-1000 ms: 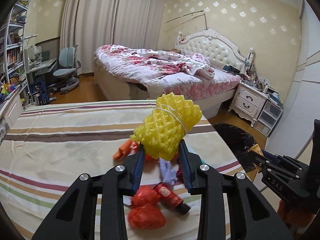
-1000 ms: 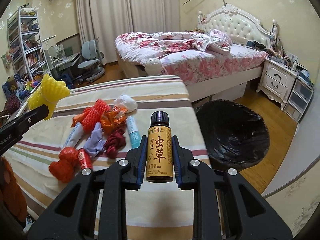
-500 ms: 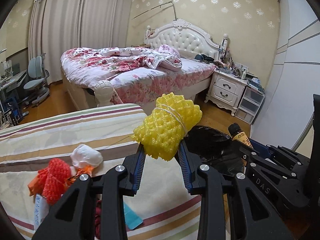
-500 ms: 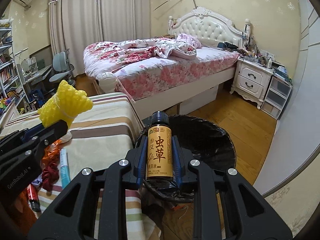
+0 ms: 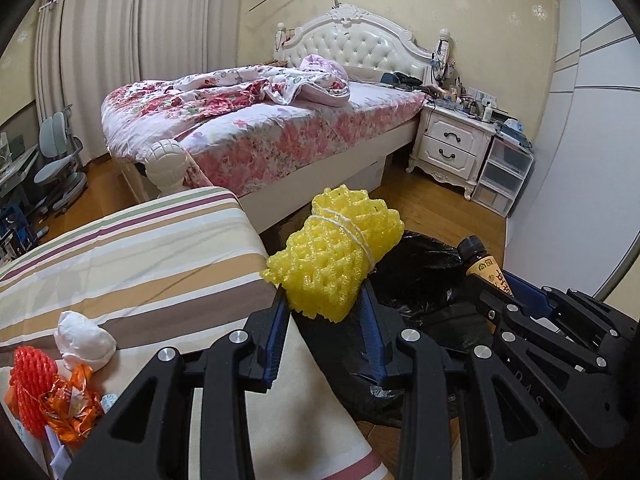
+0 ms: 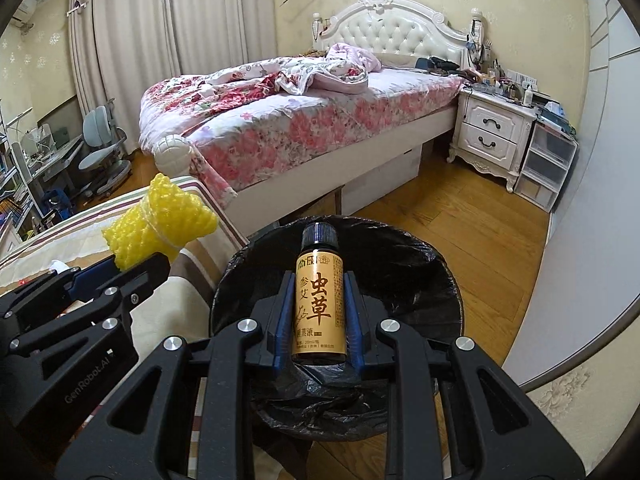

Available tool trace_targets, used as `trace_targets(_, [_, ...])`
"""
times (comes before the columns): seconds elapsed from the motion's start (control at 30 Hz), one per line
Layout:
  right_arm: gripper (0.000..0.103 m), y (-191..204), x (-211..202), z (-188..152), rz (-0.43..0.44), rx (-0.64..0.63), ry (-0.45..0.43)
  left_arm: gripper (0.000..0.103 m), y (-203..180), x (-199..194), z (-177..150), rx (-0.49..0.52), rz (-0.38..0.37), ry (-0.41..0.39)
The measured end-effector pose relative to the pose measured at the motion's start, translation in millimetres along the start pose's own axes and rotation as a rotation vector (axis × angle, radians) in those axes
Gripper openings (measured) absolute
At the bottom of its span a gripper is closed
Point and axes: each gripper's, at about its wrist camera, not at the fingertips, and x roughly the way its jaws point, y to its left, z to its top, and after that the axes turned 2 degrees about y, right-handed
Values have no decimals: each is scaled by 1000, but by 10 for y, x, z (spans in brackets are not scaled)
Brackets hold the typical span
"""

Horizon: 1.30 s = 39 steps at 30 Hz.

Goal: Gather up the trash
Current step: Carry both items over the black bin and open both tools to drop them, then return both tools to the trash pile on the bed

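My right hand-held gripper: clamped on a small brown bottle, smooth, round, black ribbed cap, gold label; held upright over the open bin.
My left hand-held gripper: blue pads pinch the lower end of a yellow foam net, a soft honeycomb roll tied round with white string.
Change: a second ago both views looked across the counter's litter; now the bin fills the space below the bottle, and the foam net hangs at the counter's edge, beside the bin.
Bin: round, lined with a crinkled glossy black bag, standing on the wooden floor against the counter's end.
Counter: covered with striped cloth in beige, brown and maroon.
Trash left there: a crumpled white wad, a red mesh net, an orange foil wrapper, bunched at the left.
Beyond: a bed with rumpled floral quilt and tufted white headboard.
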Motion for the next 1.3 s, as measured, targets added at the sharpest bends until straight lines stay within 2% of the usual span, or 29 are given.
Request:
trace_targets(0.07, [23,-40,47,5,-4,7,7,36,-33,51,12,5,4,3])
trace_targets(0.17, [24,-103,97,23,-14,23,12,42,-66,84,5,10,3,8])
trace_targets(0.27, [25,-164,126,28,-26,34,13,62,-80,121,-9,7,3,16])
trace_targets(0.37, [29,-209,131,22,-45,38,14,66,-88,145,-21,6,3,21])
trace_targets(0.4, [36,-220,116,9,-55,42,9,70,-91,144,-22,8,3,21])
trace_targets(0.63, [57,-214,-9,-52,-125,50,-10,75,-39,-2,-47,-2,33,13])
trace_targets(0.8, [63,-189,-161,-128,-119,64,-16,76,121,-176,-130,-35,49,31])
trace_targets(1.0, [64,-40,-431,-319,-75,69,-7,76,314,-513,-327,-47,93,58])
trace_targets(1.3, [64,486,-928,-729,30,-7,-6,76,700,-1131,-787,-77,155,60])
